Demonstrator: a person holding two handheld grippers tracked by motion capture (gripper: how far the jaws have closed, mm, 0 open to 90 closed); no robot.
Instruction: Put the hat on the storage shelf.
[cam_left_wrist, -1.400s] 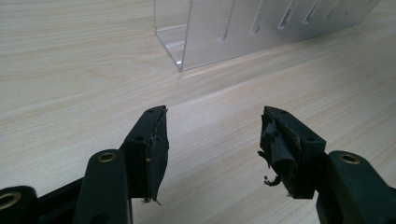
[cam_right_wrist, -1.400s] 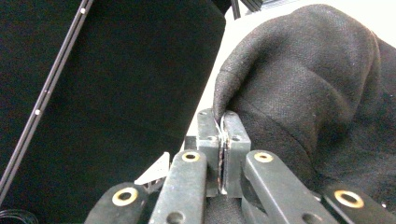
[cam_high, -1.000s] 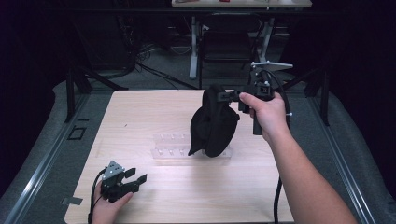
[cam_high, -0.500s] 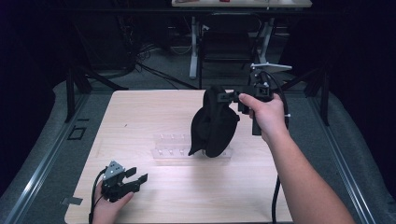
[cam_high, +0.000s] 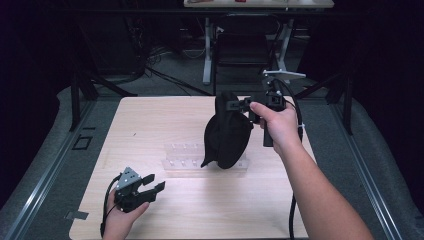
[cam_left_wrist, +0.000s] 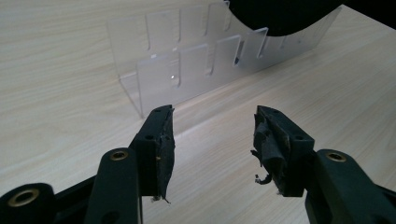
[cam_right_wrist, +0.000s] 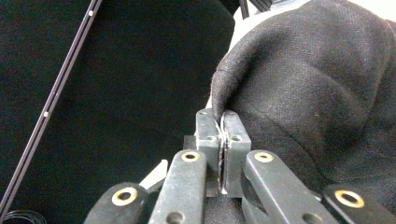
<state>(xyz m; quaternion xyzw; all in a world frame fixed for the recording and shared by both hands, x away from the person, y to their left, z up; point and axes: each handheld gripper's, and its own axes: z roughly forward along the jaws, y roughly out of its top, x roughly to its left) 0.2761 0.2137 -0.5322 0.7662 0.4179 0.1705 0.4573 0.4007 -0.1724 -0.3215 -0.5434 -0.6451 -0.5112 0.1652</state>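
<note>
Cloth (cam_high: 227, 132), black, hangs upright from the right tongs (cam_high: 245, 104), clamped shut on its top edge, its lower end draped over the clear rack (cam_high: 185, 159) mid-bench; left tongs (cam_high: 152, 186), near-left, empty, jaws just narrowing, point toward it.

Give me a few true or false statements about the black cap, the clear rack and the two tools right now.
1. The right tool pinches the black fabric cap. True.
2. The cap lies flat on the pale wooden table. False: it hangs over the clear plastic slotted rack.
3. The left tool holds the rack. False: its jaws stand apart with nothing between them, though they have just been closing.
4. The rack stands on the table. True.
</note>
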